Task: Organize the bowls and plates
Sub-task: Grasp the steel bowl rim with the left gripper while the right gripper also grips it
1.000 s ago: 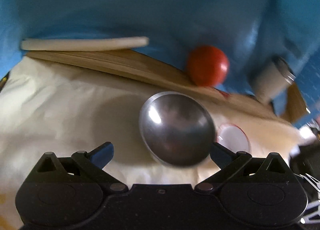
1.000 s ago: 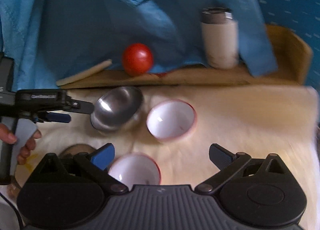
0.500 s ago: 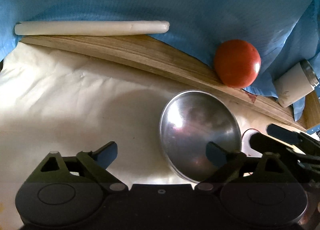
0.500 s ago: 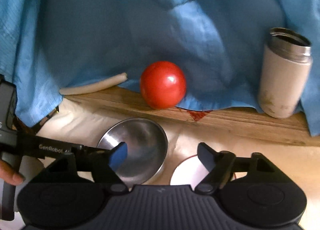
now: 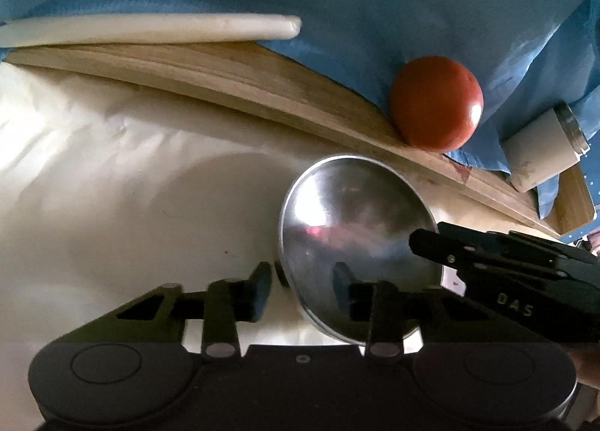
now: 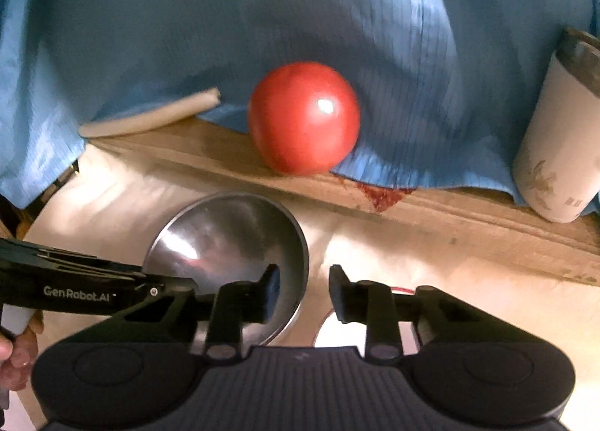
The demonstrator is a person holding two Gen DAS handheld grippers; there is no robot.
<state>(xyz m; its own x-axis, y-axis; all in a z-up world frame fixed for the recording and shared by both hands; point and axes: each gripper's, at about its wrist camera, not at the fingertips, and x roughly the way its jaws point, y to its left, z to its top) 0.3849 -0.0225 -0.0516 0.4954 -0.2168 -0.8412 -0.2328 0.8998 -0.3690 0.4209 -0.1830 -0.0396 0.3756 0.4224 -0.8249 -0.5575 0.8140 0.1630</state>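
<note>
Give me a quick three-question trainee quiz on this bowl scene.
1. True or false: the tomato lies inside the steel bowl.
2. In the right wrist view, which stands right of the tomato: A) white tumbler, B) plate, C) spoon?
3. What do the fingers of the right gripper straddle?
Key: 1 false, it sits on the wooden board. 2 A. 3 the steel bowl's rim; the fingers have just been closing, with the rim between them, not yet pinched.
</note>
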